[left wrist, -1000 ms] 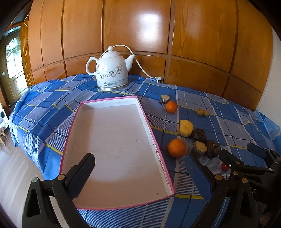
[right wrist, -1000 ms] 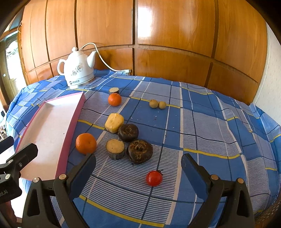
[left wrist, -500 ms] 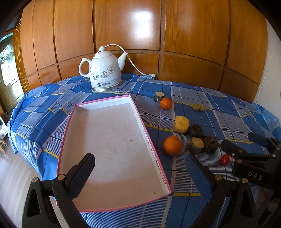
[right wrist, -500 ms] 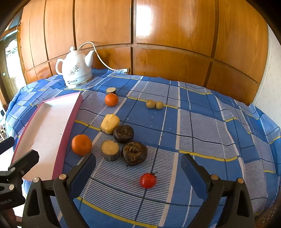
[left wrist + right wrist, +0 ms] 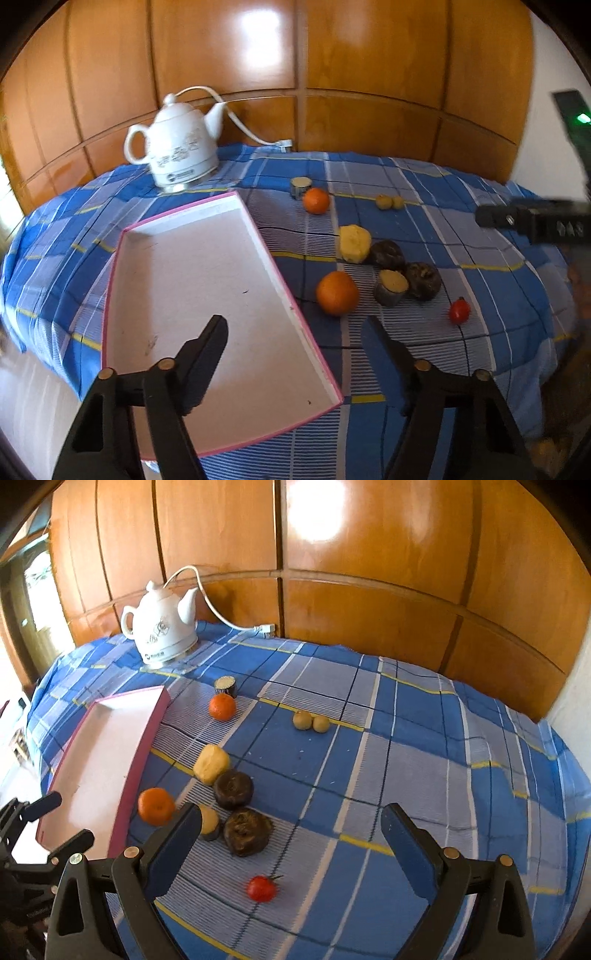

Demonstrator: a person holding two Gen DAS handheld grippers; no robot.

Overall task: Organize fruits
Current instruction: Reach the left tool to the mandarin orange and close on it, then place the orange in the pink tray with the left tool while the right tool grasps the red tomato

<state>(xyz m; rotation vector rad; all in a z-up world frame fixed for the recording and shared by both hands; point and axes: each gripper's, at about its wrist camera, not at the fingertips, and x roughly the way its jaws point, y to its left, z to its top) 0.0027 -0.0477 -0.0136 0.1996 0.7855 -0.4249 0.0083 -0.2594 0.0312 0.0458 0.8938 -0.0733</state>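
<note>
Fruits lie loose on the blue plaid tablecloth (image 5: 406,760), beside the pink-rimmed tray (image 5: 280,284): a cherry tomato (image 5: 261,888) sits between the right gripper's (image 5: 291,834) spread jaws, ahead of the tips. An orange (image 5: 337,297) lies just beyond the left gripper (image 5: 295,332), which hovers over the tray's near corner, jaws wide.
</note>
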